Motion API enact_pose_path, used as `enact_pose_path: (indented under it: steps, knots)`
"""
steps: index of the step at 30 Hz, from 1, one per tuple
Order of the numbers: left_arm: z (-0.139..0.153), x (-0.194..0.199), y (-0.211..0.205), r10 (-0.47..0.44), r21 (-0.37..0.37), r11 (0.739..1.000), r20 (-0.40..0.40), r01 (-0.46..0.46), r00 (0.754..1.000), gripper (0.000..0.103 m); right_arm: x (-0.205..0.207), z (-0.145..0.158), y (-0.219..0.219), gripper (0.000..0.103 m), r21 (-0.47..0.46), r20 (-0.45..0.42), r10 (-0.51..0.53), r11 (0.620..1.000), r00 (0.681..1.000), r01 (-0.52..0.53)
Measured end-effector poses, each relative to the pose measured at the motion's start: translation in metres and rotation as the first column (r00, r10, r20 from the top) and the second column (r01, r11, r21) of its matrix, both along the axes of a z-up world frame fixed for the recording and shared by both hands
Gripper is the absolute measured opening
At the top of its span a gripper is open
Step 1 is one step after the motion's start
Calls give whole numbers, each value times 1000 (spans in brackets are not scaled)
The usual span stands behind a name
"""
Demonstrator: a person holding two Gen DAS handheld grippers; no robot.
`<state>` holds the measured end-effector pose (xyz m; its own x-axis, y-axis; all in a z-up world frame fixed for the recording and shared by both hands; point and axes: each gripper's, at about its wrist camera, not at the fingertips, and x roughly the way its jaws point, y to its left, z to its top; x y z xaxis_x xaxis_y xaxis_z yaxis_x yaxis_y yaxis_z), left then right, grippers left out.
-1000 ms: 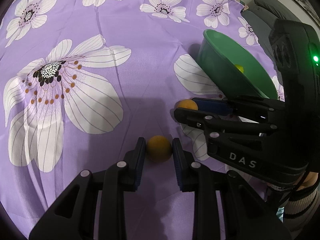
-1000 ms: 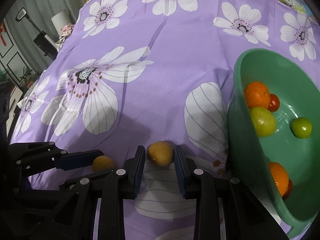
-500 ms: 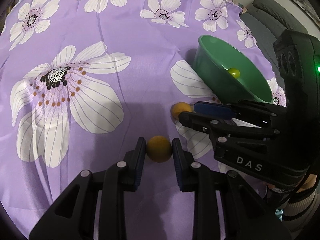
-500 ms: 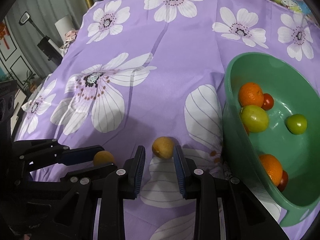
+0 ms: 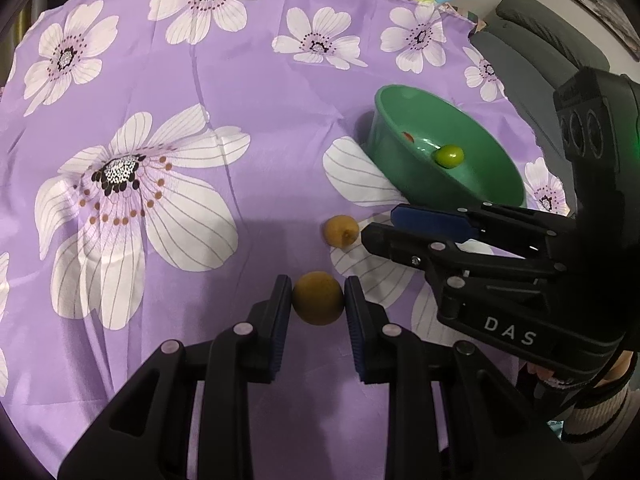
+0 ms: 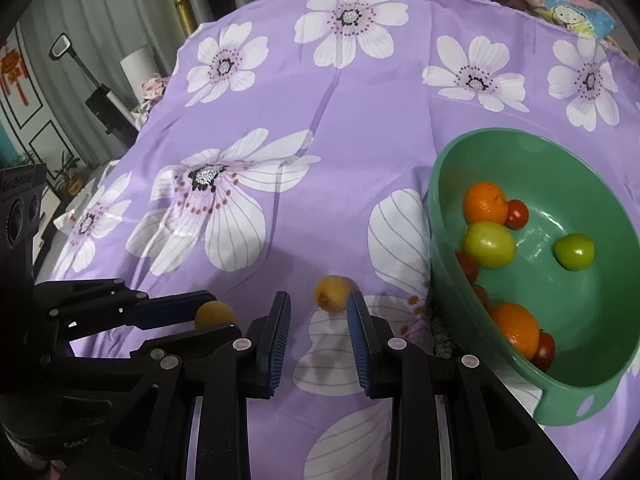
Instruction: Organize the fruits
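Note:
My left gripper is shut on a round yellow-brown fruit, held above the purple flowered cloth; it also shows in the right wrist view. My right gripper is open and empty, raised over the cloth. A second yellow fruit lies on the cloth just beyond its fingertips, also in the left wrist view. The green bowl stands to the right, holding oranges, green fruits and small red fruits. In the left wrist view the bowl is at the right, behind the right gripper.
The purple cloth with white flowers covers the whole table. A grey chair stands past the far right edge. Curtains, a lamp and a stand are beyond the left edge.
Both grippers have risen and pulled back from the cloth. The left one lifted its fruit. The right one let its fruit go; that fruit now lies on the cloth beyond its fingertips.

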<state>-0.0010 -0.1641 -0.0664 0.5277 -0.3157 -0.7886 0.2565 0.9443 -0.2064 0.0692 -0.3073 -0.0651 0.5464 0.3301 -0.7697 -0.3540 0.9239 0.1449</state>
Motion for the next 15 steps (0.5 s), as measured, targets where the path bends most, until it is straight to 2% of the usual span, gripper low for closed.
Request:
enact_pose_path:
  steps: [15]
  knots:
    - [13,-2,-18,-19,27,999,31,18,999,26,-12,15,-18,31,35,48,-20,999,999,18]
